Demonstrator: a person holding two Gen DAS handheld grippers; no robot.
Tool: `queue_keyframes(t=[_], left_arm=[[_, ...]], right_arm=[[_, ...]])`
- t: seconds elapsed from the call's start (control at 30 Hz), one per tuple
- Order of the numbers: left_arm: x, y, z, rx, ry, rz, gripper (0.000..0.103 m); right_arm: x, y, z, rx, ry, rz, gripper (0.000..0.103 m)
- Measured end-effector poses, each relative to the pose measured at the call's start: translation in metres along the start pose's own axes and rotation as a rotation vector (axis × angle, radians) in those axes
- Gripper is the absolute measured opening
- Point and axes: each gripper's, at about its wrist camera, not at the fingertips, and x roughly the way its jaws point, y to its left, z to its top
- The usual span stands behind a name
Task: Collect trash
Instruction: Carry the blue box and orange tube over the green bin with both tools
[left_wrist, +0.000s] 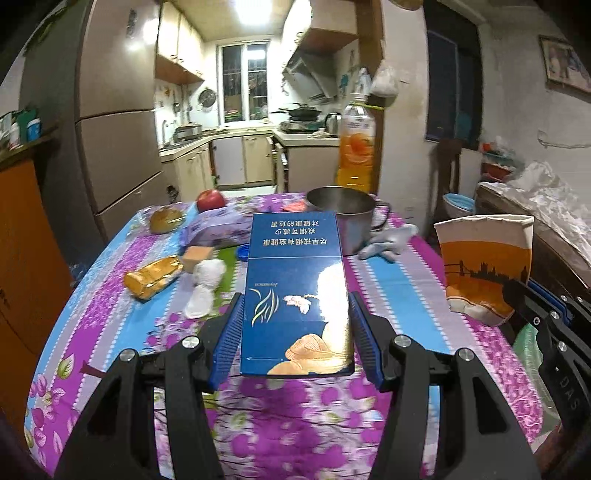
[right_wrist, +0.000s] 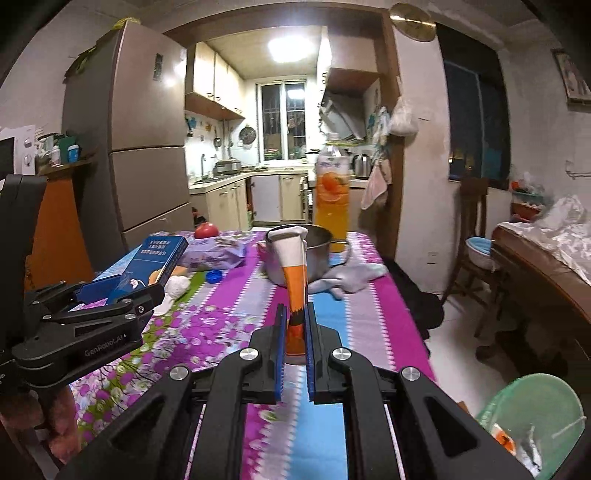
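My left gripper (left_wrist: 297, 299) is shut on a long blue carton (left_wrist: 295, 295), its blue pads pressing both long sides, and holds it above the floral tablecloth (left_wrist: 110, 295). In the right wrist view the carton (right_wrist: 159, 254) and the left gripper (right_wrist: 122, 290) show at the left. My right gripper (right_wrist: 295, 308) is shut on a flattened orange-and-white paper cup (right_wrist: 293, 266) that sticks up between its pads. The same cup (left_wrist: 484, 266) appears at the right of the left wrist view, with the right gripper (left_wrist: 515, 295) below it.
On the table lie a yellow wrapper (left_wrist: 153, 277), a crumpled white tissue (left_wrist: 207, 273), a blue bottle cap (left_wrist: 243, 253), a bagged bun (left_wrist: 166, 219), an apple (left_wrist: 210, 199), a steel pot (left_wrist: 343, 214), a juice bottle (left_wrist: 356, 147) and a glove (left_wrist: 388, 240). A green bag-lined bin (right_wrist: 535, 417) stands low right.
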Motion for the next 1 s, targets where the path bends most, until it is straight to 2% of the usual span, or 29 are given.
queue_keyframes(t=[1.0], left_arm=[[-0.017,-0.17,0.004,0.156,-0.003,-0.272,0.054]], right_arm=[[-0.135,-0.152,-0.027,0.116,-0.02,-0.276,0.01]])
